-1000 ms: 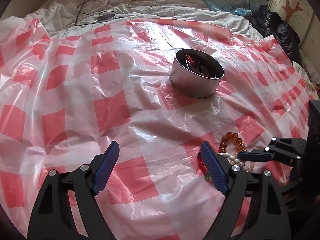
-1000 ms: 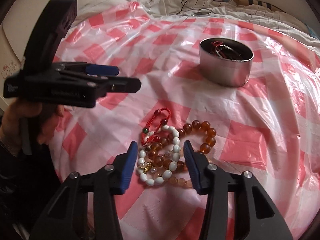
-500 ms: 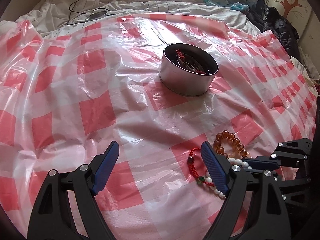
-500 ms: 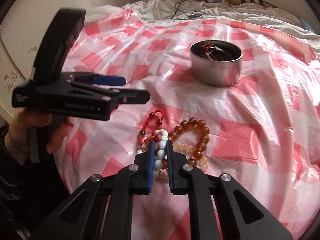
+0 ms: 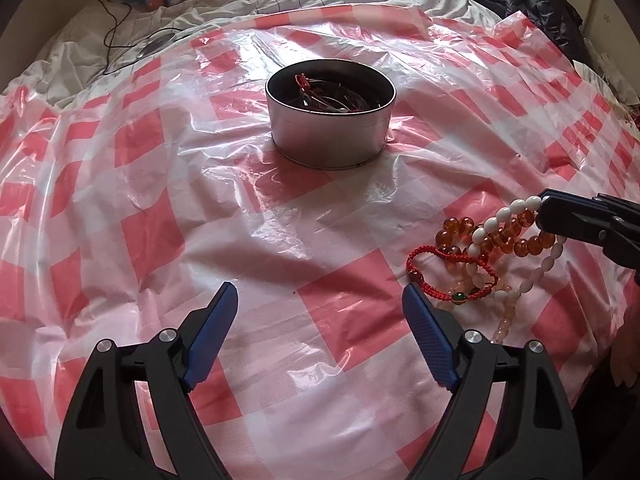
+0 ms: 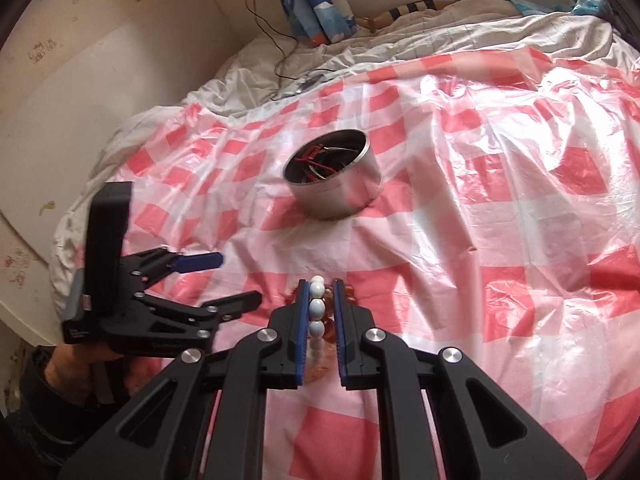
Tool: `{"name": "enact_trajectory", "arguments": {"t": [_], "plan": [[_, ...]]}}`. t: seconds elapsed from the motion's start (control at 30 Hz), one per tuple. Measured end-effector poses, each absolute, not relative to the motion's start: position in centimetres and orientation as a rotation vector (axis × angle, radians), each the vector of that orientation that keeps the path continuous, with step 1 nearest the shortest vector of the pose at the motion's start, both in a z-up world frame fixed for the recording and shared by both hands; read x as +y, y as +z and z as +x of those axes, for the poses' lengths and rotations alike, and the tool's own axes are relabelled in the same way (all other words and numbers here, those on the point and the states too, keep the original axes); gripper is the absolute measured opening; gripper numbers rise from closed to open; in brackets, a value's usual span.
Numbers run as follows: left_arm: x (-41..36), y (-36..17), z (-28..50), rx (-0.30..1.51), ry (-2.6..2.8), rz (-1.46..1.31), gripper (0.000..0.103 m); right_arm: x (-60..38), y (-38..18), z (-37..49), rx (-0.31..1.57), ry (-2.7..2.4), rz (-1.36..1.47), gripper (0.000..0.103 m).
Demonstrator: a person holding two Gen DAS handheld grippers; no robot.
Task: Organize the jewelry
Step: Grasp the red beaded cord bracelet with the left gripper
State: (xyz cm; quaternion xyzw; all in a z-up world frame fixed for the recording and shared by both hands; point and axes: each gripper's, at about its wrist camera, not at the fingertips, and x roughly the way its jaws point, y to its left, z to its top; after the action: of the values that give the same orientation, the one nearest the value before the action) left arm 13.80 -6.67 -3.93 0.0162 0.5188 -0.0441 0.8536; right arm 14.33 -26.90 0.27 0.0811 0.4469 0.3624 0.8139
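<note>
Covering nearly the whole of both views, the red-and-white checked plastic sheet (image 5: pixel 280 216) lies crinkled over the bed, and on it, in the upper middle of the left wrist view, we see the round silver metal tin (image 5: pixel 330 120) already holding some red cord and wire-like pieces.

Our left gripper (image 5: pixel 320 336) sits at the bottom of its own frame with its blue-padded jaws spread wide over bare sheet, holding nothing.

Our right gripper (image 6: pixel 319 320) has changed most: a second ago its jaws stood apart over the heap, half a second ago they had drawn in around the white beads, and now they are pinching the white oval-bead bracelet (image 6: pixel 316 300). In the left wrist view, at the right edge, that white strand (image 5: pixel 500 220) is lifted at one end and drapes down to the sheet.

Below it, in the lower right of that view, the rest of the pile stays on the sheet: the amber round-bead bracelet (image 5: pixel 492 236), touching the white strand, and the thin red braided cord bracelet with a green bead (image 5: pixel 452 276) just beside our left gripper's right pad.

We judge the grasp made and the carry to the tin to be the step in hand. The strand's lower end looks tangled among the amber beads, so a slow lift seems wise.
</note>
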Motion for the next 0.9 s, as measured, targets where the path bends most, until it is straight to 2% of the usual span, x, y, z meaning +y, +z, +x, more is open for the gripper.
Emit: {"name": "enact_trajectory", "arguments": {"t": [0.1, 0.2, 0.3, 0.33, 0.37, 0.4, 0.6, 0.67, 0.73, 0.77, 0.8, 0.83, 0.9], "plan": [[-7.1, -4.0, 14.0, 1.091, -0.101, 0.036, 0.081, -27.4, 2.1, 13.4, 0.867, 0.886, 0.23, 0.012], [-7.9, -4.3, 14.2, 1.1, -0.106, 0.065, 0.081, -27.5, 0.3, 14.3, 0.949, 0.696, 0.141, 0.012], [-8.6, -4.4, 14.3, 1.099, -0.125, 0.086, 0.081, -28.3, 0.8, 14.5, 0.928, 0.719, 0.194, 0.013], [-8.8, -4.4, 14.3, 1.097, -0.142, 0.087, 0.081, -28.3, 0.8, 14.5, 0.931, 0.726, 0.199, 0.027], [-9.0, -4.5, 14.3, 1.096, -0.156, 0.083, 0.081, -28.2, 0.5, 14.6, 0.95, 0.731, 0.21, 0.053], [-9.2, -4.5, 14.4, 1.096, -0.17, 0.078, 0.081, -28.2, 0.2, 14.8, 0.961, 0.729, 0.212, 0.059], [-9.7, -5.4, 15.0, 1.087, -0.195, 0.066, 0.081, -27.6, -0.1, 14.7, 0.97, 0.734, 0.189, 0.06], [-9.7, -5.5, 14.9, 1.082, -0.199, 0.089, 0.071, -27.7, -0.3, 14.7, 0.972, 0.732, 0.195, 0.06], [-9.4, -5.6, 14.7, 1.09, -0.183, 0.123, 0.042, -27.8, -0.3, 14.8, 0.975, 0.728, 0.199, 0.061], [-9.0, -5.4, 14.6, 1.091, -0.179, 0.111, 0.032, -27.8, -0.4, 14.8, 0.976, 0.727, 0.199, 0.061], [-8.6, -5.2, 14.6, 1.094, -0.171, 0.101, 0.016, -27.7, -0.4, 14.8, 0.977, 0.728, 0.197, 0.061], [-7.9, -5.1, 14.4, 1.098, -0.153, 0.094, 0.008, -27.7, -0.4, 14.8, 0.978, 0.731, 0.196, 0.061], [-6.7, -4.9, 14.1, 1.094, -0.097, 0.111, 0.007, -27.4, -0.4, 14.7, 0.983, 0.736, 0.186, 0.061]]}}
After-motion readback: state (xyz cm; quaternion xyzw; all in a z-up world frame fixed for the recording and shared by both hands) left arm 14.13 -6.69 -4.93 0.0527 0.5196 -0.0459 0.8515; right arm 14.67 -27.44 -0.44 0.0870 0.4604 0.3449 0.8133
